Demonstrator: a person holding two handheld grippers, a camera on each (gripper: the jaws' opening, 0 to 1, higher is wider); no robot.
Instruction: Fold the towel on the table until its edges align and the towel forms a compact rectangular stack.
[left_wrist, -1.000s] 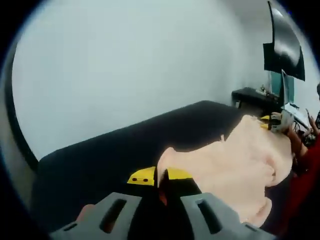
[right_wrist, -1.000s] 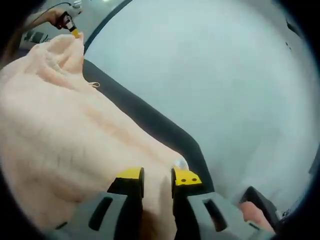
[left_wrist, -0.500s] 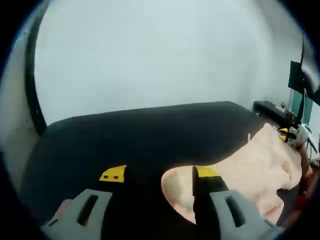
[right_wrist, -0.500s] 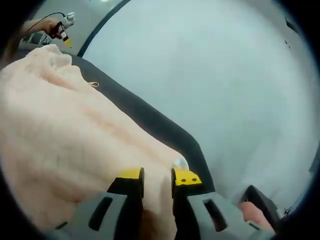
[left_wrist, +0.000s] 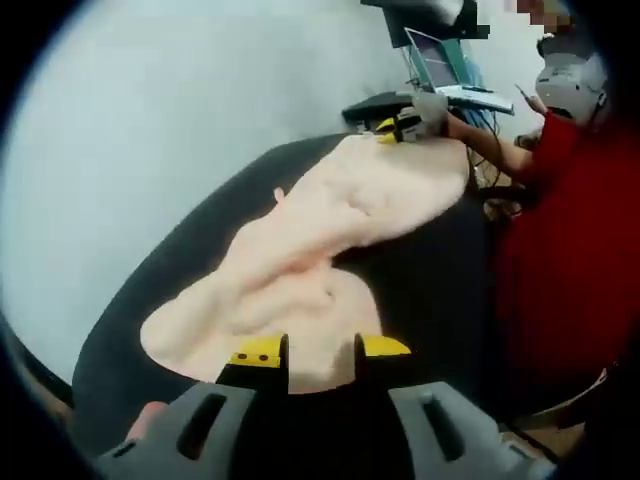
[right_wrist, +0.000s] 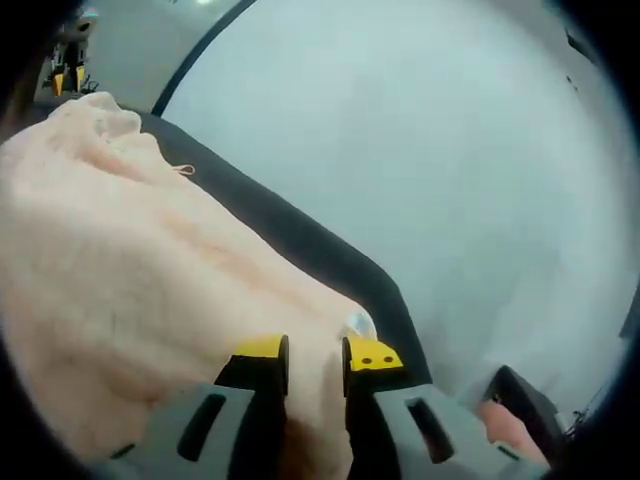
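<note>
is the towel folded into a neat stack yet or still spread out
Still spread out: the towel lies long and rumpled across the black table, edges uneven, no rectangular stack.

- The towel (right_wrist: 130, 260) runs out of the right gripper view at the left and bottom, so its full outline cannot be seen.
- The right gripper (right_wrist: 315, 358) hides the towel edge between its jaws.
- Behind the towel's far end, the other gripper (right_wrist: 66, 78) is too small to tell.

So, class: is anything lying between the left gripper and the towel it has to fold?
Nothing visible. The left gripper sits at the near edge of the towel, with bare black table beside it.
</note>
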